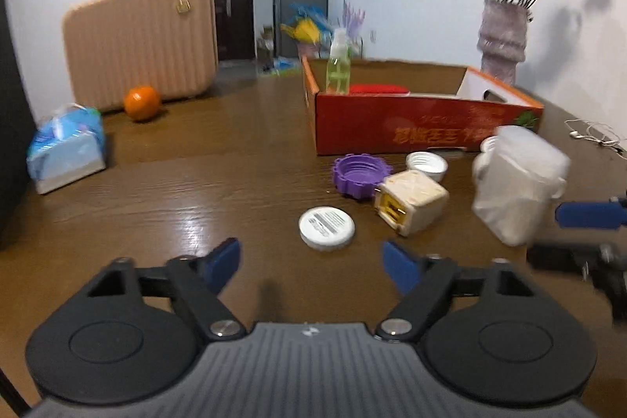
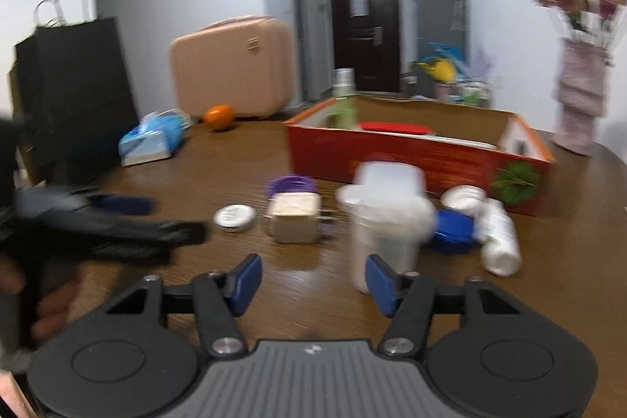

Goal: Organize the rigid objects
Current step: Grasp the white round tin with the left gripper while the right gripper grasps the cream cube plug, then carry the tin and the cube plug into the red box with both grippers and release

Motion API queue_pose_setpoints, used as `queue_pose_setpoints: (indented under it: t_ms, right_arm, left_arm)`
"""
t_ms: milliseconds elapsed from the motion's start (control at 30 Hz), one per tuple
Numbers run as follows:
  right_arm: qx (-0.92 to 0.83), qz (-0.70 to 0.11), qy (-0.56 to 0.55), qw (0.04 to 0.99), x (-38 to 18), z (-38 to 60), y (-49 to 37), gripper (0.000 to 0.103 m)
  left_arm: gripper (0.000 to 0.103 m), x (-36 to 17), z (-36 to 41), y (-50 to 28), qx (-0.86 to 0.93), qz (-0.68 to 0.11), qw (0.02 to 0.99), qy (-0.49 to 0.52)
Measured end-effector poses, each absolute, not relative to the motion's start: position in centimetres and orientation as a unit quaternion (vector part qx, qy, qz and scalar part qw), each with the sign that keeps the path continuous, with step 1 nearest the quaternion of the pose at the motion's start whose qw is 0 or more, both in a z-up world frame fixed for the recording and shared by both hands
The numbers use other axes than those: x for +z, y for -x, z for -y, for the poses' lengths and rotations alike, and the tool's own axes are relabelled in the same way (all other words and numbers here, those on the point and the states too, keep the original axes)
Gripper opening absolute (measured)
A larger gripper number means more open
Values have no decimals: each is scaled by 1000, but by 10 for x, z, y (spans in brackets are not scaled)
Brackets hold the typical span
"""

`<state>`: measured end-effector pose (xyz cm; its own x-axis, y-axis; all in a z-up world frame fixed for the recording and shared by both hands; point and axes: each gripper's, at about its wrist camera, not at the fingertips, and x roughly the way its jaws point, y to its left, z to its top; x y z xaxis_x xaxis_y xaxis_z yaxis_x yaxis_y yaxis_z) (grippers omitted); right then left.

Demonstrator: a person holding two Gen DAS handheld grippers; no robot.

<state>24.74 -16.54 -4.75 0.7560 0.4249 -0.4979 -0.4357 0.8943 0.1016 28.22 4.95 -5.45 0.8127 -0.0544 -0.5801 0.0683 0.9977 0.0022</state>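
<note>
Loose items lie on the brown table in front of a red cardboard box (image 1: pixel 411 132) (image 2: pixel 392 159): a purple cap (image 1: pixel 359 174) (image 2: pixel 290 184), a white round lid (image 1: pixel 327 227) (image 2: pixel 233 217), a cream plug adapter (image 1: pixel 409 201) (image 2: pixel 294 216), a white cap (image 1: pixel 427 164), a translucent white container (image 1: pixel 517 183) (image 2: pixel 386 218), a blue lid (image 2: pixel 452 232) and a white bottle on its side (image 2: pixel 499 237). My left gripper (image 1: pixel 311 267) is open and empty, just short of the white lid. My right gripper (image 2: pixel 313 285) is open and empty, its right finger close in front of the container.
The box holds a green spray bottle (image 1: pixel 337 67) and a red object (image 1: pixel 378 89). A pink case (image 1: pixel 141 42), an orange (image 1: pixel 142 102), a tissue pack (image 1: pixel 66 147), a black bag (image 2: pixel 74 93), a flower vase (image 1: pixel 501 38) and earphones (image 1: pixel 595 136) stand around.
</note>
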Motion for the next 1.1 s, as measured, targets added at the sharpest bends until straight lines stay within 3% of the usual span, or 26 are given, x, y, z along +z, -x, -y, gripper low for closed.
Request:
queue_pose_setpoints:
  t_ms: [67,233,400,767,1100]
  right_arm:
    - [246,-262,23,933,-48,147,-259,57]
    - [218,-265,85,936,-55,102,-296,56]
    - [215,-266,120,932,-59,81,-317,56]
    - [219,-280,151,922,-67,64,-342,53]
    - [283,-264,191,902,-65,55,-225,53]
  left_arm:
    - [70,-60,-54,-304,-33,-326,945,-14]
    - [69,-67,-57,-328,-76,-336,938,-36]
    - [40,-73,-58,-336,-106,-322,940,-46]
    - [40,-59,-73,-269,20,-278,960,-41]
    - [40,-38,-74,-172,66,-252,966,-5]
